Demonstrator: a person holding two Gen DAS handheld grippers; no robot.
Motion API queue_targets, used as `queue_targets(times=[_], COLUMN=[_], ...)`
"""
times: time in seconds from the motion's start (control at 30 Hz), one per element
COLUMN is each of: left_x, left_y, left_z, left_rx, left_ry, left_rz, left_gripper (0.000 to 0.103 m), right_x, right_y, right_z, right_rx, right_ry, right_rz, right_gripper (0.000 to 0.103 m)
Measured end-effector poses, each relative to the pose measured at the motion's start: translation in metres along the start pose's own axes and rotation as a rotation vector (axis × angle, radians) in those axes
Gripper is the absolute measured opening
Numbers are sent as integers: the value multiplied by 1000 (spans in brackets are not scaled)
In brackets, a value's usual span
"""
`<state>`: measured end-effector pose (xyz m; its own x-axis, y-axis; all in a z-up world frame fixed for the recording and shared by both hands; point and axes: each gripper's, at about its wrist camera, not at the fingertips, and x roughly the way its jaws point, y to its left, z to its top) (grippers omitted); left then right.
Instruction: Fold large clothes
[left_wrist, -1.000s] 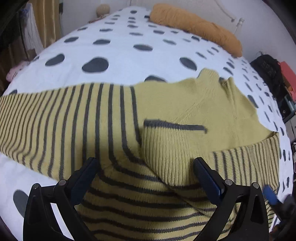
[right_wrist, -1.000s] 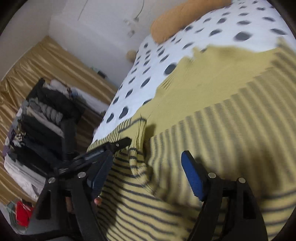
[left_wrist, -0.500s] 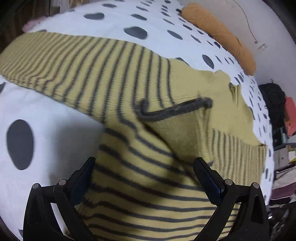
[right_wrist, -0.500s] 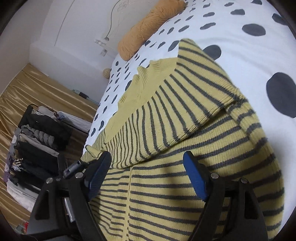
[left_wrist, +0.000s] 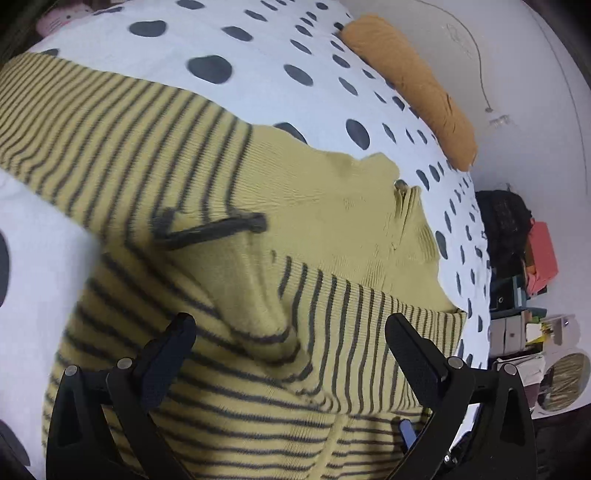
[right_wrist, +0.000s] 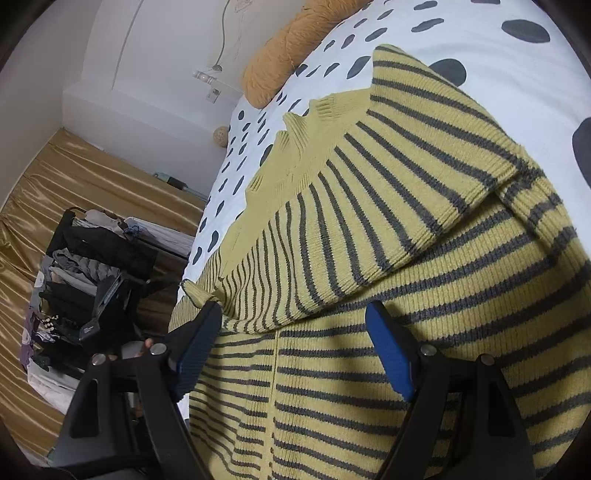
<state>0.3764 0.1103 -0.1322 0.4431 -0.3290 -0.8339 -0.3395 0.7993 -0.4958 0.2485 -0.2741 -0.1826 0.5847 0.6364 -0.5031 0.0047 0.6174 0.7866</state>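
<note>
Our yellow knit sweater with dark grey stripes lies spread on the white bed cover with dark spots, one sleeve already laid across its body. Both the left gripper and the right gripper hover over it with jaws released, holding nothing. We judge the other sleeve comes next: we should pinch near its cuff and lay it flat without bunching.

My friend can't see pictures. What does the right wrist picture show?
A yellow sweater with grey stripes lies on a white bed with dark spots, one sleeve folded across its body. The right tool hangs open just above it, holding nothing. An orange pillow lies at the far end.
</note>
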Motion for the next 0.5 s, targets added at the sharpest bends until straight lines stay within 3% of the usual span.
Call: queue_targets(times=[0.07, 0.17, 0.33, 0.43, 0.47, 0.5], left_x=[20, 53, 43, 53, 54, 53], left_y=[-3, 5, 10, -2, -3, -6], left_z=[2, 10, -13, -26, -27, -24], left_rx=[35, 72, 187, 346, 352, 327], left_ry=[12, 66, -23, -41, -52, -65], left_rz=[107, 208, 212, 261, 272, 264], left_gripper=[101, 83, 82, 90, 91, 84], right_x=[1, 1, -3, -7, -7, -8], right_y=[-2, -3, -5, -7, -7, -8], right_z=[0, 0, 2, 5, 6, 8], right_rx=[5, 12, 6, 5, 6, 6], right_ry=[-1, 2, 0, -17, -21, -26], right_rz=[-4, 2, 6, -2, 0, 2], right_gripper=[80, 80, 80, 80, 80, 80])
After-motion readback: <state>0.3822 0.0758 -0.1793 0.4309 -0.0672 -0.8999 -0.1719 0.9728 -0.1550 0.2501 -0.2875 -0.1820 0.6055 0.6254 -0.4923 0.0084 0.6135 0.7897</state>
